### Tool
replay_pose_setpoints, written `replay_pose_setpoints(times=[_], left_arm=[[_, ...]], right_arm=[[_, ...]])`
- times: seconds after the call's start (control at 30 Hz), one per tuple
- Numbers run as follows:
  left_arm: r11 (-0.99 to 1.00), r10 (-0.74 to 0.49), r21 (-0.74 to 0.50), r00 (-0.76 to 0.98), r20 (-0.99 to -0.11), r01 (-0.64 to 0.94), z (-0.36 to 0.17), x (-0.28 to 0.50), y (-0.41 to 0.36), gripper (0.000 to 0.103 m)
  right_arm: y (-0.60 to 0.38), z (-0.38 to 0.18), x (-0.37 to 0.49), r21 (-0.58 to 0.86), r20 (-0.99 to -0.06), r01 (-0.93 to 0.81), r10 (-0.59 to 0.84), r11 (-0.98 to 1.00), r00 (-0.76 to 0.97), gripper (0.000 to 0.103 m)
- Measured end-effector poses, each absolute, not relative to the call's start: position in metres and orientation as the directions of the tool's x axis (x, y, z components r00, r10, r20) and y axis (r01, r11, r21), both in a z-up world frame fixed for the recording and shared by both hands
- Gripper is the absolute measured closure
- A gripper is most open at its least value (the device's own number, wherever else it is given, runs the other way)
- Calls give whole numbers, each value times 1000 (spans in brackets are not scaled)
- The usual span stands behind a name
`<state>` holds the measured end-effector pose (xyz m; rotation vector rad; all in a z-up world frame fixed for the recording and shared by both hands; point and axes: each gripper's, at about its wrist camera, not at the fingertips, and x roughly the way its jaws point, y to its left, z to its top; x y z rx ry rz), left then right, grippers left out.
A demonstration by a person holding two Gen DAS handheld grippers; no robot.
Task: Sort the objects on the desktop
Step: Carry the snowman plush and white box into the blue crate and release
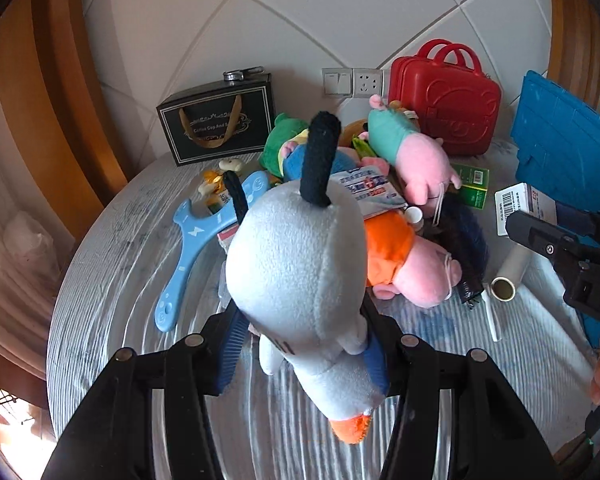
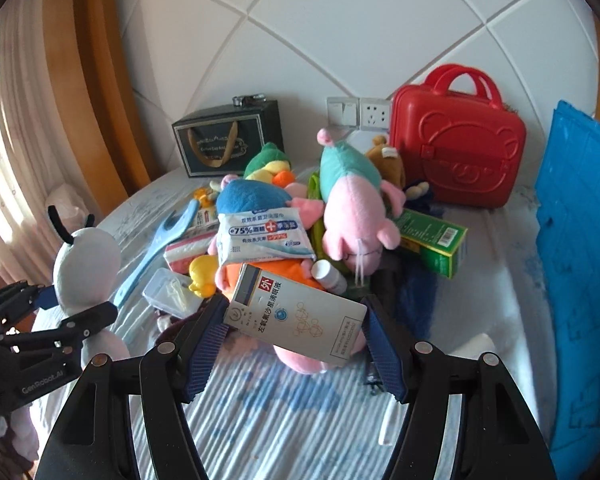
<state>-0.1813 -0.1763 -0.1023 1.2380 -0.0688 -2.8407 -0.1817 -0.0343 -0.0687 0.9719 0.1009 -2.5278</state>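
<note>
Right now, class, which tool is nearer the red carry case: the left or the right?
Right. The right tool, holding a white medicine box, sits on the case's side of the pile. The left tool, gripping a white plush toy, is across the table from the red carry case.

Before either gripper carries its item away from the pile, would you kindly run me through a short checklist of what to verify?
1. Left gripper clamped on the white plush toy: ok, blue pads press both its sides.
2. Plush clear of the pile: ok, seen raised in the right wrist view.
3. Right gripper holding the white medicine box: ok, the box spans the pads, though tilted.
4. Box free of the wipes pack: cannot tell, they overlap in view.
5. Grippers apart from each other: ok.
6. Destination for either item: cannot tell; the red case looks closed.
</note>
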Motion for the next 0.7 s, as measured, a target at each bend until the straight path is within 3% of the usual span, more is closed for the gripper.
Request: replay_pose_setpoints(times=[0.27,0.43,0.7], left_arm=[[-998,-36,55,-744,-667,-1,-77,-142,-108,52],[-994,18,71,-760,-650,-83,-66,-125,-81,52],[-984,121,24,-752,-649,-179,-63,-95,-73,52]], right_arm=[[25,-24,-123,-34,-518,412,-336,-911,-786,36],[58,-3,-90,-38,-469,349,-292,-936,-833,36],[77,15,-47,-53,-459,229,-179,-972,-870,36]])
